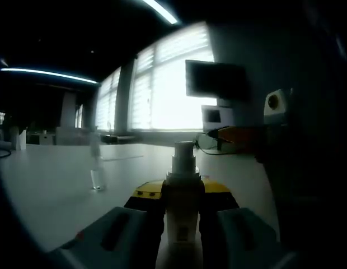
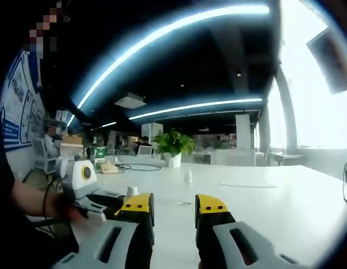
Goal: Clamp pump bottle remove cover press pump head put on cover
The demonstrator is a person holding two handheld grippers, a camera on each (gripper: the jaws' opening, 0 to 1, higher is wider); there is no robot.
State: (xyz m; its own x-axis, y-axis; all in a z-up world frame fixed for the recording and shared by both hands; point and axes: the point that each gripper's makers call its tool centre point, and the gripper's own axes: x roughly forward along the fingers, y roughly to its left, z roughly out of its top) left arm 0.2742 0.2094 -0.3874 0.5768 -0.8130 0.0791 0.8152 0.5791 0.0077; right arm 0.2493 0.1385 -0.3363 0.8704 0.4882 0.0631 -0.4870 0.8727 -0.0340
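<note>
White table (image 1: 56, 185) carries the work, dim against bright blinds. Left gripper view: left gripper (image 1: 182, 208) closed on the pump bottle (image 1: 182, 196), yellow-tipped jaws pressing its body from both sides; bottle upright, pump head (image 1: 183, 156) bare at the top. A clear cover (image 1: 97, 171) stands upright on the table to the left of the bottle, well apart from it. Dark monitor (image 1: 215, 80) hangs before the window beyond. Right gripper view: right gripper (image 2: 174, 212) open, jaws parted with nothing between them, above the table. The left gripper (image 2: 101, 200) enters from the left edge, held in a hand (image 2: 70, 212). Small white object (image 2: 188, 177) on the far table, too small to identify; green plant (image 2: 173, 143) behind.
</note>
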